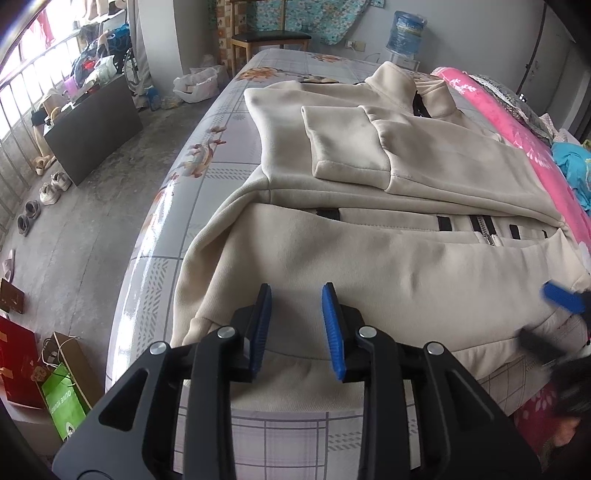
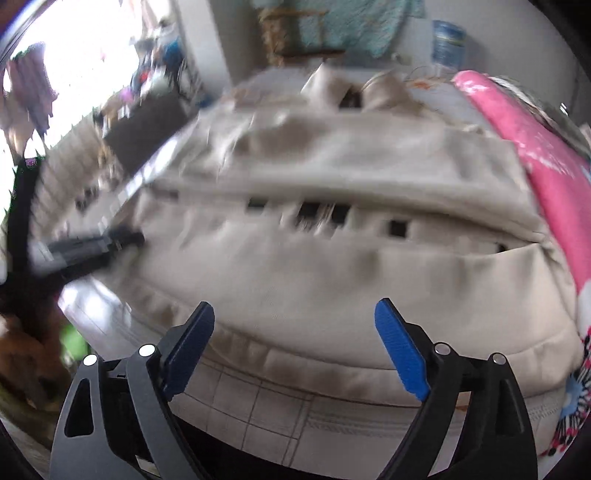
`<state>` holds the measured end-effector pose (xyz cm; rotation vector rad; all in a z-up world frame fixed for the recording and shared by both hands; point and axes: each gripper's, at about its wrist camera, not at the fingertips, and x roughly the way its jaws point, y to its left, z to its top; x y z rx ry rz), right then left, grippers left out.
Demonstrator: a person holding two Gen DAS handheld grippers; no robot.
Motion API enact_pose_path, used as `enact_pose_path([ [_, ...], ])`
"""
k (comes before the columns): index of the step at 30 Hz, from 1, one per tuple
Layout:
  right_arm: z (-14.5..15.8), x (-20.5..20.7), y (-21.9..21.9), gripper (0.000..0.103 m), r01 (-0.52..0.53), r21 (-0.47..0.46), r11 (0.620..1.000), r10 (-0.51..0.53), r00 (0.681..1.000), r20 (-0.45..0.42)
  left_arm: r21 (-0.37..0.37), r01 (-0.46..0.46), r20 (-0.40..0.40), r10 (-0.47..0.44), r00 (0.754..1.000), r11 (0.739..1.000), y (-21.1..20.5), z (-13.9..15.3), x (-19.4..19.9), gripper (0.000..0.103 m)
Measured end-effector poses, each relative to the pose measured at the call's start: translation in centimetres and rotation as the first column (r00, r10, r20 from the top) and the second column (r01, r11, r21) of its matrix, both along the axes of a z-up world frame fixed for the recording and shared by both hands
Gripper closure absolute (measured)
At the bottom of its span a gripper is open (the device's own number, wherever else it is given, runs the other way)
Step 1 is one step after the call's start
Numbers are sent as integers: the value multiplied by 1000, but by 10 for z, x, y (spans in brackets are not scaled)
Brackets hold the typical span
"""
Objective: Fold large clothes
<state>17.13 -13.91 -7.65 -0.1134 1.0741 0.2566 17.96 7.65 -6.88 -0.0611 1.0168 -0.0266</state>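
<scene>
Left wrist view: my left gripper (image 1: 297, 325), jaws parted and holding nothing, sits over the near hem of the beige zip jacket (image 1: 369, 177), which lies part-folded on the checked bedsheet (image 1: 207, 177). A pink blanket (image 1: 517, 136) borders the jacket's far right side; a water bottle (image 1: 406, 31) and chair (image 1: 271, 37) stand beyond. Right wrist view, blurred: my right gripper (image 2: 295, 341), jaws wide apart and empty, hovers over the same hem.

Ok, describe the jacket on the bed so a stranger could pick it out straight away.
Look at the bed with its grey checked cover. The jacket lies across it, next to a pink blanket. It is the only cream piece, with black zip tape and both sleeves folded across its front.
</scene>
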Motion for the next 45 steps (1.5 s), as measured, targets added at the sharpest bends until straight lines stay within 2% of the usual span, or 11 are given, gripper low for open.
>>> enact_pose_path([
  [4,14,-8,0,16,10,1,1000,-10,999,33,-14,15,-6,-15,1000,1000,1,1,-1,72],
  [9,32,-4,-24,15,100,-23,995,-98,991,86,-18,34,-9,-34,999,999,-2,1,-1,64],
  [13,26,7,-52,14,205,-55,977,-201,977,77,-16,44,-14,-45,999,999,-5,1,-2,58],
  [18,12,16,-76,12,276,-87,957,-270,960,72,6,52,-24,-52,998,999,-13,0,-1,49],
  [20,2,20,-78,6,286,-95,953,-282,958,53,19,53,-29,-53,998,998,-17,0,0,45],
  [25,-6,20,-89,6,287,-32,958,-286,958,24,47,39,-41,-37,998,998,-25,1,4,40],
  [36,-7,15,-87,6,283,-28,959,-281,958,54,84,71,-34,-68,997,994,-39,-8,13,11],
  [40,-7,14,-88,6,292,-22,956,-290,955,61,56,77,-39,-75,996,995,-33,-10,17,8],
  [45,-7,15,-89,6,298,-23,954,-297,954,36,62,100,-42,-98,994,993,-33,-11,16,8],
])
